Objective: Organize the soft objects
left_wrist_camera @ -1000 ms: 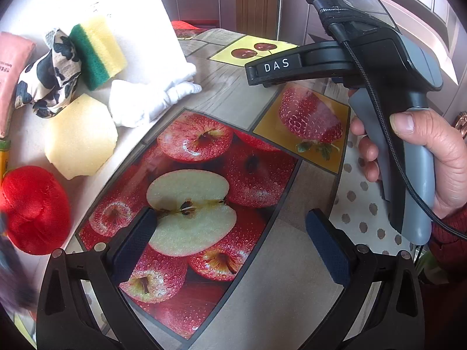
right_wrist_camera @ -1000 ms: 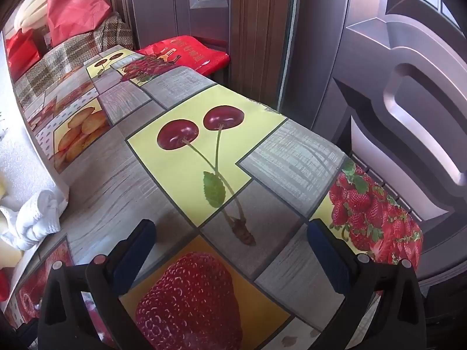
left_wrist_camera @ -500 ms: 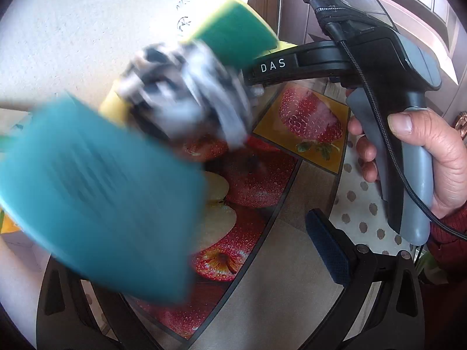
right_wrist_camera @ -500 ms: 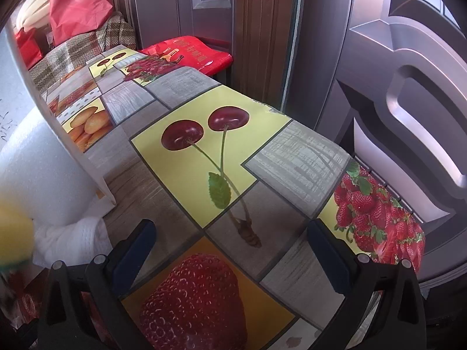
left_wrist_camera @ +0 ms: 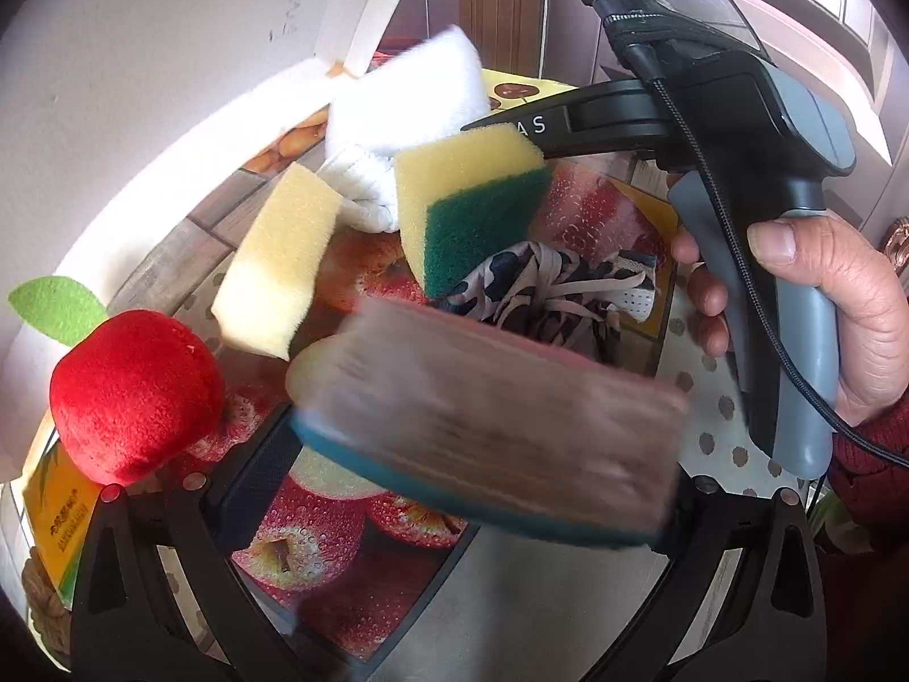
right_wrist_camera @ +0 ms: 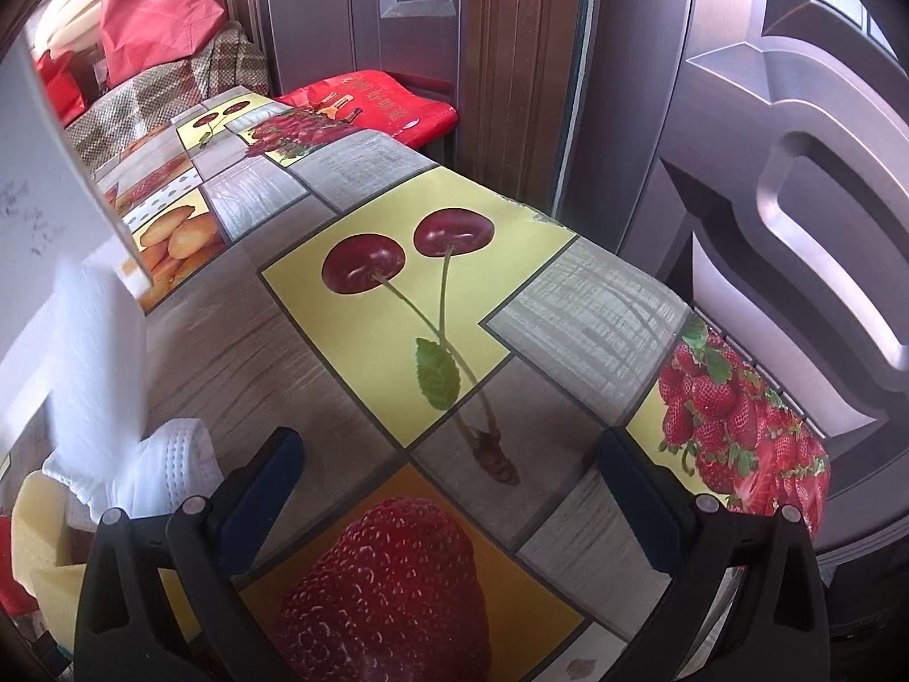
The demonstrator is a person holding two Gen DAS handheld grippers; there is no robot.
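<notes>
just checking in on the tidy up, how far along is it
Nothing looks sorted yet. The soft things are mid-tumble off a tilted white board: red plush apple, yellow sponge, green-backed sponge, white cloth, patterned cloth and a blurred pink pack. Both tools, left and right, are open and hold nothing. All sorting remains.

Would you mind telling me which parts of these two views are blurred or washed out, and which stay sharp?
Left wrist view: the pink-and-teal item across the foreground is motion-smeared; the red plush apple and green-backed sponge stay crisp; the white board upper left is washed out. Right wrist view: the cherry tablecloth is sharp; a white object at the left edge is blurred.
</notes>
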